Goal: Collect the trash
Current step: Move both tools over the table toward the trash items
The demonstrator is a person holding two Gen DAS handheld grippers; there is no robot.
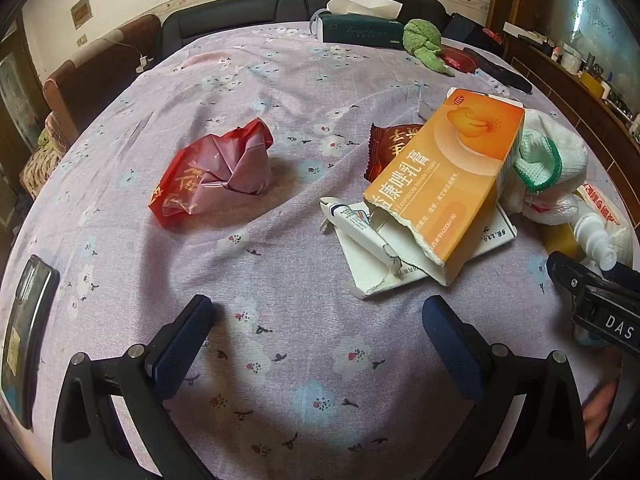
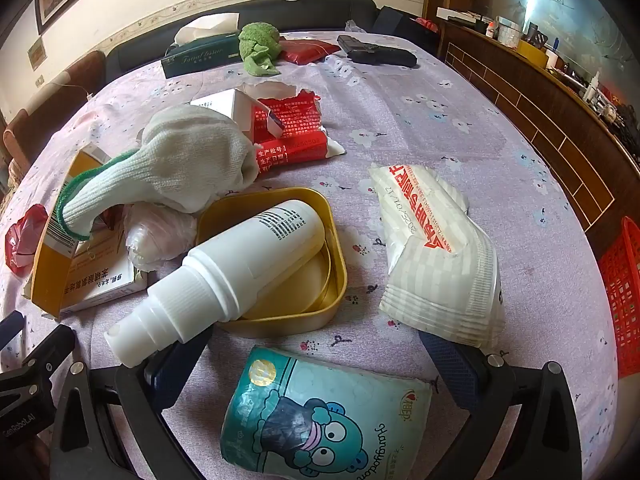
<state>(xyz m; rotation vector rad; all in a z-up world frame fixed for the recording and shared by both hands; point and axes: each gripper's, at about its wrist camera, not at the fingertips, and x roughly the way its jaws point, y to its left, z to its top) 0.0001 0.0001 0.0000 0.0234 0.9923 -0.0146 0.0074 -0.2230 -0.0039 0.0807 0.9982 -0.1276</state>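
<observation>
A table covered in a lilac cloth [image 1: 280, 92] printed with small flowers holds scattered litter. In the left wrist view, from left to right: a dark phone [image 1: 28, 336] lies at the table's edge; a crumpled red and pink wrapper [image 1: 216, 172] sits alone; an orange medicine carton [image 1: 448, 184] reading "Econazole Nitrate cream" leans over a white tube [image 1: 356, 220]. The left gripper [image 1: 316, 332] hovers above bare cloth, jaws spread wide, nothing between them. In the right wrist view, a white knit glove [image 2: 180, 164] with a green cuff drapes over cartons, a white spray bottle [image 2: 224, 272] rests across a yellow tin [image 2: 320, 312], and a white and red packet [image 2: 436, 248] lies to the right. The right gripper [image 2: 316, 364] is also wide open, with a teal cartoon pouch [image 2: 320, 416] printed "Hangyodon" lying between its fingers, ungripped. At the far edge stand a green "Facial tissue" box [image 2: 200, 56] and a dark sofa [image 2: 312, 8]; a red basket [image 2: 624, 300] sits at right.
</observation>
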